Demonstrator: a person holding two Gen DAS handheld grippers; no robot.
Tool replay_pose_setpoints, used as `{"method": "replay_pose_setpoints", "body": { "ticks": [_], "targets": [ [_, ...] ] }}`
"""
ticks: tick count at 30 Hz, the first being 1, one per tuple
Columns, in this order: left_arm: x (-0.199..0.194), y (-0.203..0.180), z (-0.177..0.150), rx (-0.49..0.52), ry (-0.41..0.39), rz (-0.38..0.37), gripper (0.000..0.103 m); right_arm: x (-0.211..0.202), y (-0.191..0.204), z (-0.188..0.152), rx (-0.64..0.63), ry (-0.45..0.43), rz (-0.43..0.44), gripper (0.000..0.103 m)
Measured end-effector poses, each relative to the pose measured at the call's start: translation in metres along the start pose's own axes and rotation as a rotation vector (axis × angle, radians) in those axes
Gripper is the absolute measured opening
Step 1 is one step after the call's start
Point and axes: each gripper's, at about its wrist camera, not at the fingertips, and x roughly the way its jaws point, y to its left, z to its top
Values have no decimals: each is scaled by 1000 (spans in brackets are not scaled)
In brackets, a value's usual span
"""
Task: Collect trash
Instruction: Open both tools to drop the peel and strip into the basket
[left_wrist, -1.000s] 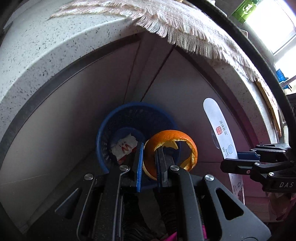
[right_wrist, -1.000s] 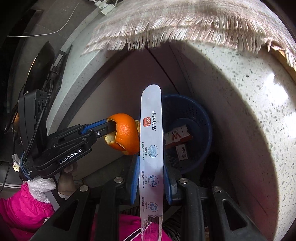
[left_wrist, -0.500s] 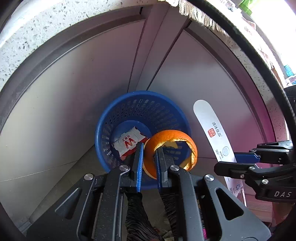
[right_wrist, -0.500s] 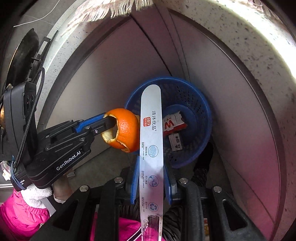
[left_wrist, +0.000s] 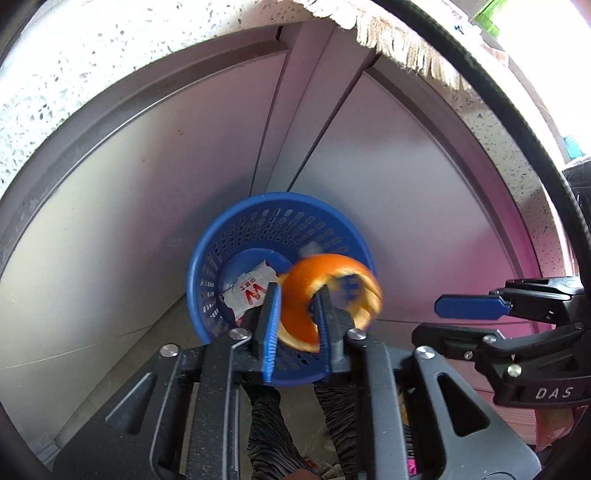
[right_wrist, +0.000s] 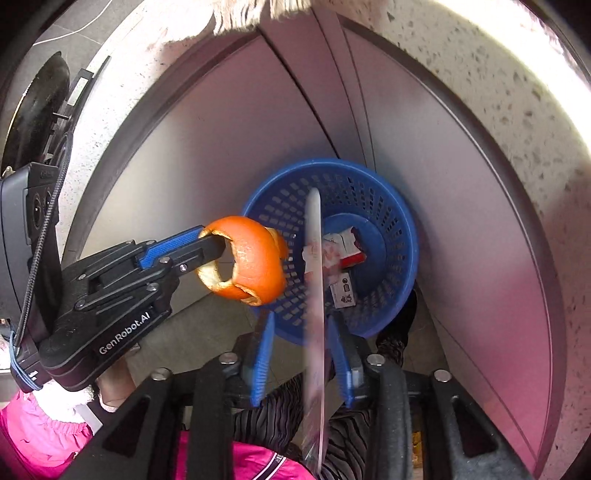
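A blue mesh bin (left_wrist: 332, 221) (right_wrist: 402, 229) stands on the floor against grey cabinet doors, with red-and-white wrappers (left_wrist: 249, 293) (right_wrist: 349, 245) inside. My left gripper (left_wrist: 297, 317) (right_wrist: 218, 254) has opened; the orange peel (left_wrist: 328, 291) (right_wrist: 251, 266) sits blurred between its parted fingers above the bin's near rim. My right gripper (right_wrist: 301, 354) (left_wrist: 469, 317) is open; the long white strip wrapper (right_wrist: 314, 314) is blurred, loose between its fingers, pointing into the bin.
Grey cabinet doors (left_wrist: 147, 221) rise behind the bin under a speckled stone counter (left_wrist: 74, 74) with a fringed cloth (left_wrist: 406, 51) over its edge. The person's pink sleeve (right_wrist: 37, 435) and patterned trousers (left_wrist: 266, 435) show below.
Both grippers moved closer over the bin and opened. The peel and the white strip, gripped firmly before, are now blurred and loose between the fingers.
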Motion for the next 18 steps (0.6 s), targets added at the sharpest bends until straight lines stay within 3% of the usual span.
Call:
{"method": "replay_pose_setpoints", "body": {
  "ticks": [1,3,18],
  "targets": [
    [-2,-1,1,1,-3,5,27,2,2,1,-4,-5,-9,50],
    [-5,-2,3,1,-13,9,30,0,4,2,-8,-13,-17,53],
    [-38,-6,13,12,-59,42,30,-34,12,2,-30,-72,-11,53]
  ]
}}
